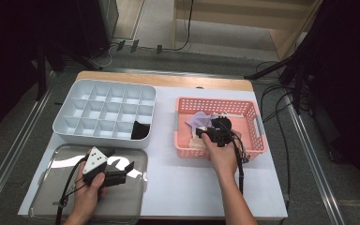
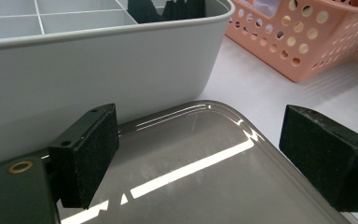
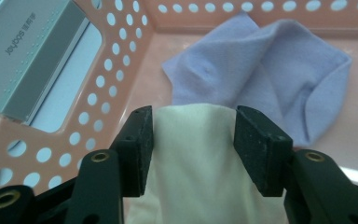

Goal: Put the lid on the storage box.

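In the right gripper view my right gripper (image 3: 193,144) reaches into the pink basket (image 3: 121,74), and a cream cloth (image 3: 196,182) fills the gap between its two pads, touching both. A folded lilac cloth (image 3: 261,79) lies just beyond on the basket floor. From above, the right gripper (image 1: 205,133) sits at the basket's (image 1: 218,101) near left part, beside the lilac cloth (image 1: 198,119). My left gripper (image 1: 124,171) hovers over the metal tray (image 1: 122,206). Its jaws stand wide apart, with bare tray (image 2: 191,154) between them (image 2: 200,158).
A white divided box (image 1: 75,96) stands at the back left, with a black cloth (image 1: 140,130) in its near right compartment. Its wall (image 2: 98,60) rises just ahead of the left jaws. Bare white tabletop (image 1: 187,183) lies between tray and basket. Cables hang off the right edge.
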`<state>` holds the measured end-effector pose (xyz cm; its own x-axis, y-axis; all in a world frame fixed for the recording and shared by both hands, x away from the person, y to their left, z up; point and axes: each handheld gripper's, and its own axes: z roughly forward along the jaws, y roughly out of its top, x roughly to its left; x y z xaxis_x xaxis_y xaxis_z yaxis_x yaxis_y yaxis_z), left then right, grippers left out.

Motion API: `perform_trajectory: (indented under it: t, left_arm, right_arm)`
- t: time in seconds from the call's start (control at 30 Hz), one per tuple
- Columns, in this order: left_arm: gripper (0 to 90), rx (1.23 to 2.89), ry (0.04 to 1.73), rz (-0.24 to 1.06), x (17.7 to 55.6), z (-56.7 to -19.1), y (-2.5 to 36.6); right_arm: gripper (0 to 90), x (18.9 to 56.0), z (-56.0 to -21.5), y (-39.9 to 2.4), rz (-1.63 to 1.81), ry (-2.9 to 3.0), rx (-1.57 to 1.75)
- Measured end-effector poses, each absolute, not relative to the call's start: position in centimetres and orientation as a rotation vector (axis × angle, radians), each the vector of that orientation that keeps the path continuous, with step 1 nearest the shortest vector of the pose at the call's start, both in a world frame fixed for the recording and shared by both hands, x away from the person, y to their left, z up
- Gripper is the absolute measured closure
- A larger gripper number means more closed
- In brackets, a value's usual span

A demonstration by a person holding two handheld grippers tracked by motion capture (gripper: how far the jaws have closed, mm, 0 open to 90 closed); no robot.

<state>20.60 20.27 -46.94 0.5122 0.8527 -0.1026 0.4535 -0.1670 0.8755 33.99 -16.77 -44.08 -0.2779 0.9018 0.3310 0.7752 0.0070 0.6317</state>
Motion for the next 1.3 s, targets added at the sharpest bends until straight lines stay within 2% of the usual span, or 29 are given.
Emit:
perform_trajectory:
  t: [0.2, 0.23, 0.37, 0.43, 0.47, 0.6, 0.73, 1.17, 1.3]
  left_arm:
    - [13.3, 1.808, 1.094, 0.525, 20.6, -46.9, 20.2]
    - [13.4, 1.806, 1.093, 0.527, 20.6, -47.0, 20.1]
    - [13.4, 1.801, 1.095, 0.539, 20.6, -47.0, 20.1]
    - [13.4, 1.801, 1.095, 0.543, 20.5, -47.0, 20.2]
    - [13.4, 1.798, 1.095, 0.541, 20.5, -47.0, 20.2]
    - [13.4, 1.794, 1.093, 0.540, 20.5, -47.0, 20.2]
    - [13.4, 1.796, 1.093, 0.542, 20.4, -47.0, 20.1]
    - [13.5, 1.797, 1.091, 0.543, 20.4, -47.0, 20.1]
    - [13.5, 1.797, 1.092, 0.538, 20.5, -47.0, 20.1]
  right_arm:
    - [58.9, 33.5, -43.6, -17.3, 1.171, 2.101, 1.771]
    - [58.5, 33.4, -43.6, -17.3, 1.156, 2.107, 1.772]
    - [47.4, 33.6, -43.9, -17.1, 1.100, 2.126, 1.803]
    - [46.8, 33.8, -44.1, -17.0, 1.087, 2.130, 1.836]
    - [50.2, 34.0, -44.2, -17.0, 1.078, 2.131, 1.857]
    - [75.1, 33.9, -44.2, -16.8, 1.074, 2.127, 1.858]
    - [89.7, 33.5, -43.7, -16.8, 1.082, 2.115, 1.816]
    - [89.1, 33.1, -42.3, -17.4, 1.133, 2.102, 1.745]
    - [65.0, 33.4, -42.8, -17.2, 1.099, 2.138, 1.783]
